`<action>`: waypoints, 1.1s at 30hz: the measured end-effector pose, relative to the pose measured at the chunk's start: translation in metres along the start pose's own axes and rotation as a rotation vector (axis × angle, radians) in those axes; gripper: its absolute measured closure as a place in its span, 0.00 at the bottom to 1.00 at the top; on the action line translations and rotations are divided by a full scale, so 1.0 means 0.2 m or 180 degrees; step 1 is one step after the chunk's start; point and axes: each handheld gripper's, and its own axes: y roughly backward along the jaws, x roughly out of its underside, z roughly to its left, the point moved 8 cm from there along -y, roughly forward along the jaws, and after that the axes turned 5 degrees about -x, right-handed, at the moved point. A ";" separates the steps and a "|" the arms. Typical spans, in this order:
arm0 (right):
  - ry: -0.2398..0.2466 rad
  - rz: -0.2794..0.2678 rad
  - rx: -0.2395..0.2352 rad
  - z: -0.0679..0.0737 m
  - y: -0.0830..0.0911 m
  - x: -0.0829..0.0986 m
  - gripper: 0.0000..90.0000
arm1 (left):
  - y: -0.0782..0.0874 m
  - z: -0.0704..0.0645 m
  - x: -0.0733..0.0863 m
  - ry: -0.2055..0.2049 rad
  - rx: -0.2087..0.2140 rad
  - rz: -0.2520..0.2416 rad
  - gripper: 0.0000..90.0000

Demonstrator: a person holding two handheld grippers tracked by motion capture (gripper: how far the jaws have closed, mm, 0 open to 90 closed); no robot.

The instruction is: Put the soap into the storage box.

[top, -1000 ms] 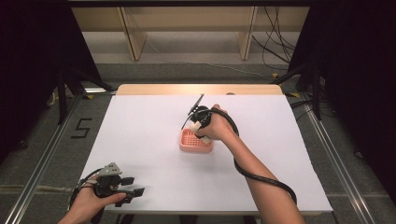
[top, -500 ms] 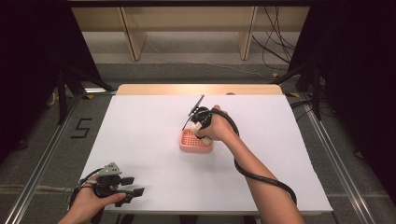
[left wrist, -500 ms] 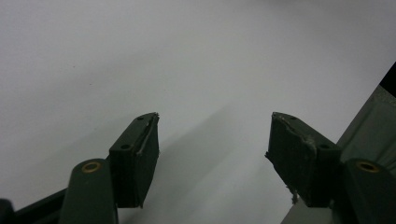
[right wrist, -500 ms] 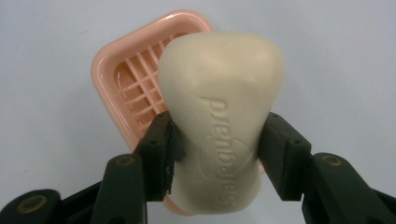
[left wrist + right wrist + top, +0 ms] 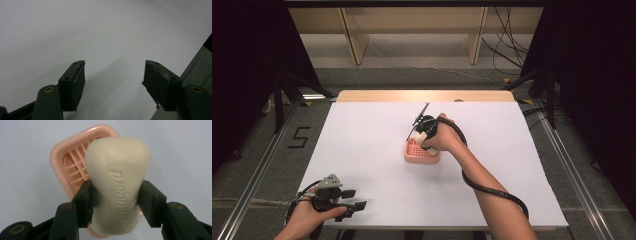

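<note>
My right tongs (image 5: 116,195) clamp a cream, rounded bar of soap (image 5: 117,180) just above the pink, slatted plastic soap dish (image 5: 67,162) mid-worktop. My left tongs (image 5: 113,82) gape wide, holding nothing, at the white worktop's (image 5: 362,135) near-left corner.

My listing: soap bar (image 5: 117,182), cream, matt, waxy-smooth, embossed lettering; soap dish (image 5: 72,167), glossy pink plastic, slatted, at 10 o'clock of the bar; table sheet (image 5: 362,145), smooth matt white; gripper pads (image 5: 86,202), matt black, frayed edges.
</note>
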 end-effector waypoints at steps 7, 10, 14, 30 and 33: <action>0.0052 0.0014 0.0021 0.00 0.00 -0.01 0.56 | 0.00 0.00 0.00 0.0013 0.0008 -0.0002 0.37; 0.0098 0.0021 0.0021 0.00 -0.01 -0.02 0.56 | 0.00 0.00 0.00 0.0001 0.0002 0.0006 0.37; 0.0057 0.0028 0.0002 0.01 -0.02 -0.02 0.56 | 0.00 0.00 0.00 -0.0004 -0.0003 0.0008 0.37; 0.0128 0.0032 -0.0019 0.01 -0.04 -0.02 0.56 | 0.00 0.00 0.00 -0.0001 0.0004 0.0012 0.37; 0.0103 0.0041 -0.0036 0.01 -0.04 -0.02 0.56 | 0.00 0.00 0.00 -0.0002 0.0003 0.0010 0.37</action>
